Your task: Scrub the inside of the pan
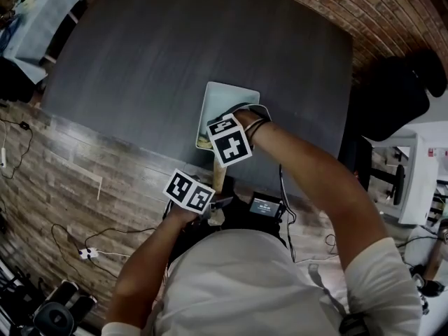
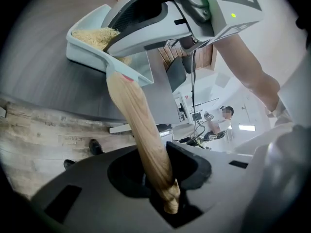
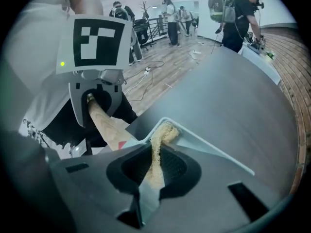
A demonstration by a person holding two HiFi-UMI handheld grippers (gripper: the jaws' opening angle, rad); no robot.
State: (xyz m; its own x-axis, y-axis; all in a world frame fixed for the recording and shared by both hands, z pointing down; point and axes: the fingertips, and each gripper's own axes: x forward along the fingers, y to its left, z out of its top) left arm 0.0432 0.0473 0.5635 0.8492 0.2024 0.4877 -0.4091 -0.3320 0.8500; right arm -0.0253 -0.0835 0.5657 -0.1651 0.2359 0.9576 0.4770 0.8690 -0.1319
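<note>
A pale rectangular pan (image 1: pixel 231 96) lies near the front edge of the dark table, its wooden handle (image 1: pixel 218 175) pointing back toward me. My left gripper (image 1: pixel 190 191) is shut on that handle (image 2: pixel 146 140), which runs straight out from between its jaws to the pan's wall (image 2: pixel 85 57). My right gripper (image 1: pixel 229 140) hangs over the pan's near end, shut on a beige fibrous scrub pad (image 3: pixel 154 154). The pad's tip presses into the pan's near corner (image 3: pixel 167 130). In the left gripper view the pad (image 2: pixel 95 37) rests inside the pan under the right gripper's body.
The dark grey table (image 1: pixel 175 47) stretches away beyond the pan. Wood-look floor with cables (image 1: pixel 91 250) lies to my left, and a brick wall (image 1: pixel 392 12) to the right. A black bag or chair (image 1: pixel 392 96) stands by the table's right edge. Several people (image 3: pixel 238 18) stand far off.
</note>
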